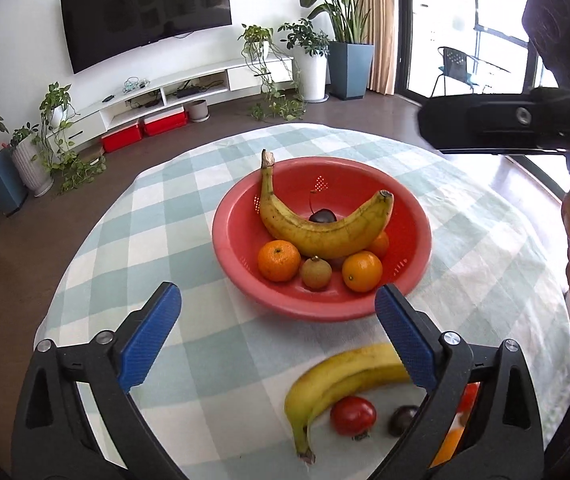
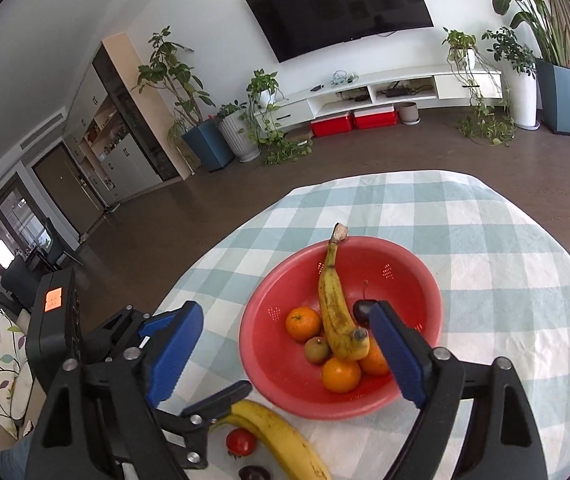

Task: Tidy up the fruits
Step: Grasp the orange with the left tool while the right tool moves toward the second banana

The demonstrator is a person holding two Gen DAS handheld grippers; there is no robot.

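Note:
A red bowl [image 1: 245, 280] [image 2: 405, 264] on the checked tablecloth holds a banana [image 1: 325, 236] [image 2: 335, 312], oranges [image 1: 279, 260] [image 2: 303, 323], a small brown fruit [image 1: 315, 273] and a dark cherry [image 1: 322, 215]. Near me on the cloth lie a second banana [image 1: 337, 376] [image 2: 289, 440], a red tomato [image 1: 353, 415] [image 2: 241, 442] and a dark plum [image 1: 401, 420] [image 2: 253, 473]. My left gripper [image 1: 279, 344] is open and empty, just short of the bowl, above the loose fruit. My right gripper [image 2: 285, 356] is open and empty over the bowl's near side.
The round table [image 2: 505, 240] has a light checked cloth; its edge curves close on the left and far sides. Beyond are a dark floor, a TV wall, potted plants and a white cabinet. The right gripper's body [image 1: 505, 128] hangs at the upper right in the left wrist view.

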